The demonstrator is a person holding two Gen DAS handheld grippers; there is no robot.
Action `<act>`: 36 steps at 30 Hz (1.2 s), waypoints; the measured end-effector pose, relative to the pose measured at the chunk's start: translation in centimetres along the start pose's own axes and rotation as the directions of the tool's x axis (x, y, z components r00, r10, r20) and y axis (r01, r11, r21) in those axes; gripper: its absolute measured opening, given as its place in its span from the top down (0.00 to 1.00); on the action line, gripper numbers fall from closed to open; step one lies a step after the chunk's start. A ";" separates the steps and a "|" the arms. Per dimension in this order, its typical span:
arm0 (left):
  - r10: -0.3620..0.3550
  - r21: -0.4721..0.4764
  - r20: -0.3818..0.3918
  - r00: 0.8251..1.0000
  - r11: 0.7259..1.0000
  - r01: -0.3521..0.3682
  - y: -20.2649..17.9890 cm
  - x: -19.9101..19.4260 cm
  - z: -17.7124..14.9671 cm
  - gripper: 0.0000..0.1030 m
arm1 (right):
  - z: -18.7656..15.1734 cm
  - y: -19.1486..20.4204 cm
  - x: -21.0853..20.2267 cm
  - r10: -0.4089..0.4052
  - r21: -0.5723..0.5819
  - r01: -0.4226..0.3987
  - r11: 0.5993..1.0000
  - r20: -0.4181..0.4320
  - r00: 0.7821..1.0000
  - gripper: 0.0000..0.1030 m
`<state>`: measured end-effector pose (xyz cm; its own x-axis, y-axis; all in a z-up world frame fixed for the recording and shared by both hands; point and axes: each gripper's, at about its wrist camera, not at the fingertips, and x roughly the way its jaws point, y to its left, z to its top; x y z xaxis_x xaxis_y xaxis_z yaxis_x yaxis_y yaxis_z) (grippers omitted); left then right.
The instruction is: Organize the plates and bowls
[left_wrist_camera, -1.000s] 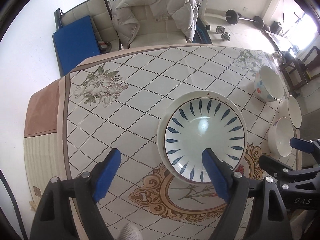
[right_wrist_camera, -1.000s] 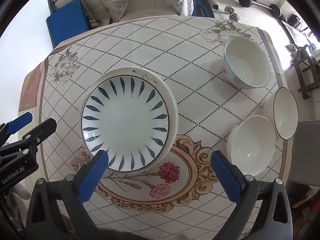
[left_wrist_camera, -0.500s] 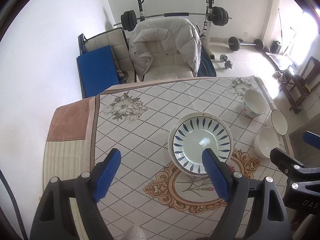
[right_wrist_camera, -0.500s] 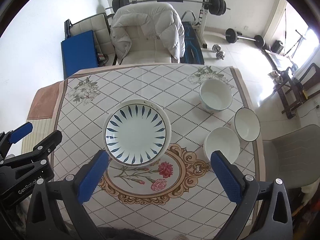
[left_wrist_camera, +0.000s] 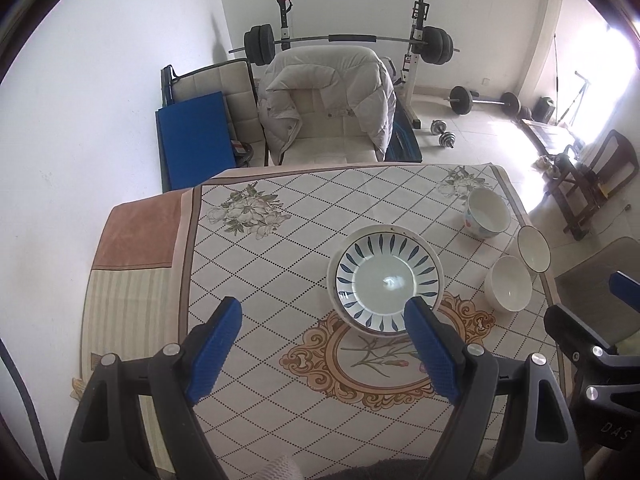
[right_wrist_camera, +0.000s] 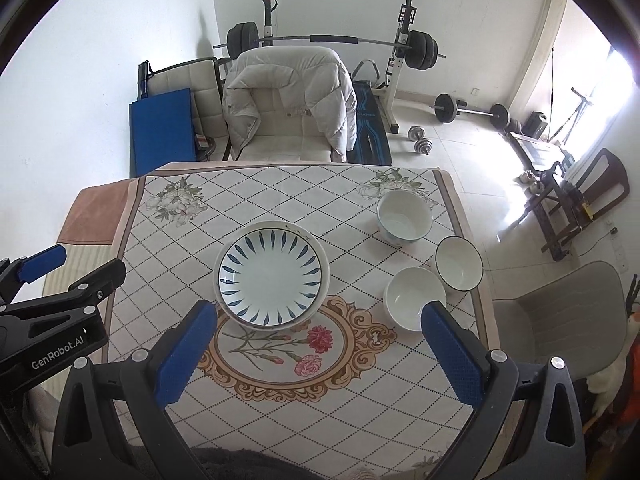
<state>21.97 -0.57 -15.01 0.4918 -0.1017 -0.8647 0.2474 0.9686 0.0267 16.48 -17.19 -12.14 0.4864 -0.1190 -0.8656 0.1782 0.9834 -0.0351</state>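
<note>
left tool (left_wrist_camera: 326,344) wide apart, high above table (left_wrist_camera: 280,248), right tool (right_wrist_camera: 316,344) wide too, over stacked plates (right_wrist_camera: 272,276)

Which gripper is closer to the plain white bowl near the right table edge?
Right. The right gripper hangs above the table with its right finger just in front of the plain white bowl; the left gripper hangs well to the bowl's left, beyond the blue-patterned plate.

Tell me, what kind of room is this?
Probably a room at home used for eating and exercise: a table with bowls, a barbell rack, and a jacket-draped chair.
</note>
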 end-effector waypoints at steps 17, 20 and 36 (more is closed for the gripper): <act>-0.004 0.029 0.111 0.994 1.000 0.001 -2.4 -1.5 0.6 0.19 | -1.1 -2.1 0.4 0.128 0.068 -0.129 0.989 0.017 0.992 0.00; 0.036 0.051 0.187 0.982 0.998 -0.046 -4.9 -2.1 1.0 0.20 | -1.0 -3.5 0.3 0.072 0.039 -0.075 0.996 0.075 0.995 0.00; -0.023 0.121 -0.025 0.999 0.992 0.025 -22.2 10.2 5.8 0.20 | -0.5 -27.2 10.5 -0.068 0.146 0.069 0.987 -0.017 0.998 0.00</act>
<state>26.35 -24.47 -21.56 0.4650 -0.1179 -0.8774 0.3593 0.9309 0.0654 16.33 -45.10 -20.55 0.4585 -0.1828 -0.8697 0.3345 0.9421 -0.0216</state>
